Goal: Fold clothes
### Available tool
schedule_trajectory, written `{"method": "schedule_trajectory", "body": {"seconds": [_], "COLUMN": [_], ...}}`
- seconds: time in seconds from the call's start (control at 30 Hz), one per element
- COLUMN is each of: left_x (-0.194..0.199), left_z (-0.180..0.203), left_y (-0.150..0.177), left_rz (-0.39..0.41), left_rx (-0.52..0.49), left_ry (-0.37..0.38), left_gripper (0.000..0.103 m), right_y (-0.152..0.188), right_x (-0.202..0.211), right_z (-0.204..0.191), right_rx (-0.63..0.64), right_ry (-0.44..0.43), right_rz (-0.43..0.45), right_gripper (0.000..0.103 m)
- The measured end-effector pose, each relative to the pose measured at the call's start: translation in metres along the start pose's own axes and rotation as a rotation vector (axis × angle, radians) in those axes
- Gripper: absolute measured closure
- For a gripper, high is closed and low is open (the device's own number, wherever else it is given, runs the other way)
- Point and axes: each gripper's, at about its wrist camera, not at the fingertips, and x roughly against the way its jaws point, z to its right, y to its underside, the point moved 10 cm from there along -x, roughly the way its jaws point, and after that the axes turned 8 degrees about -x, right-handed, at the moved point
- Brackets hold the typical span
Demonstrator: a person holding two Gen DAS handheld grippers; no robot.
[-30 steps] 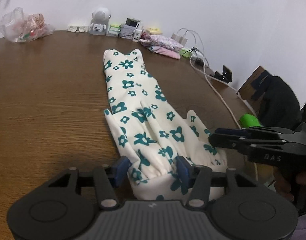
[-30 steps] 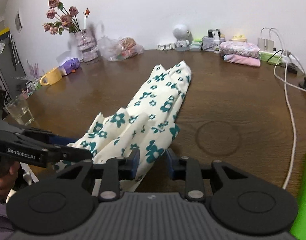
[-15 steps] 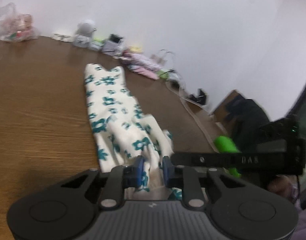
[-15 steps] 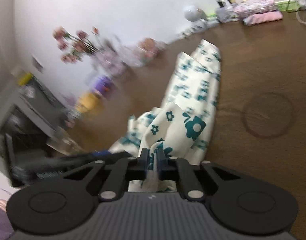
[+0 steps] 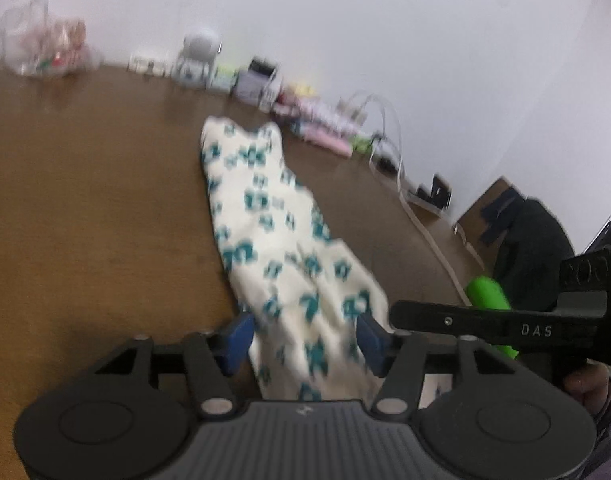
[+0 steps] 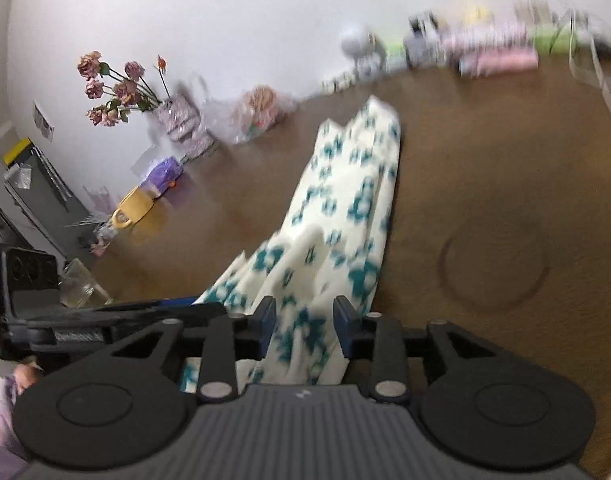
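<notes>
Ahead of both claws, lying lengthwise on the brown desk: a cream garment printed with teal flowers, narrow at the far end, broader and rumpled at the near end. Far end finishing in two small peaks; near end bunched into soft folds and draped toward the desk edge.

Left claw low over the near hem, blue pads spread wide with cloth lying between them, not pinched. Right claw likewise parted, more narrowly, astride a fold of the garment, pads clear of the fabric on either side. Just right of the left claw, the other tool's black arm marked "DAS", reaching across in front of a green object; part of a hand gripping it at the frame edge.

Both views smeared by motion blur, so flower shapes and fold lines hard to read. Nearest hem cut off behind the claw bodies. Clutter along the far wall, blurred: folded pink cloth, cables, vase of flowers, yellow mug.
</notes>
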Motion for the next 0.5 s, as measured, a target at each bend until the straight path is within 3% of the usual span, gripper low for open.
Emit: {"method": "schedule_trajectory", "body": {"seconds": [0.03,0.07,0.1,0.13,0.27,0.33,0.4,0.43,0.5], "left_x": [-0.004,-0.009,-0.016,-0.019,-0.027,-0.03,-0.02,-0.012,0.002], "left_z": [-0.001,-0.002,-0.002,-0.001,0.003,0.004,-0.002,-0.004,-0.002], "left_y": [-0.003,-0.005,-0.006,-0.005,-0.003,-0.001,-0.003,-0.004,-0.006], "left_rz": [0.0,-0.007,-0.022,-0.03,-0.049,-0.059,-0.058,-0.045,-0.025], "left_rx": [0.003,0.004,0.004,-0.002,-0.032,-0.048,-0.041,-0.053,-0.09], "left_ry": [-0.001,0.002,0.012,0.014,0.01,0.008,0.002,-0.003,0.003], "left_gripper": [0.054,0.07,0.09,0.092,0.089,0.081,0.054,0.05,0.05], "right_y": [-0.002,-0.005,-0.007,-0.008,0.002,0.0,-0.006,-0.008,-0.003], "right_x": [-0.004,-0.007,-0.011,-0.016,-0.039,-0.035,-0.02,-0.01,0.011], "right_z": [0.002,0.005,0.007,0.009,0.005,0.002,-0.001,-0.006,-0.021], "right_rx": [-0.01,-0.021,-0.031,-0.038,-0.006,0.024,0.058,0.1,0.231], "right_ry": [0.015,0.029,0.044,0.055,0.073,0.09,0.089,0.074,0.021], "right_rz": [-0.001,-0.002,-0.003,-0.011,-0.043,-0.032,-0.003,0.014,0.018], "right_gripper": [0.078,0.088,0.09,0.092,0.096,0.095,0.092,0.087,0.06]}}
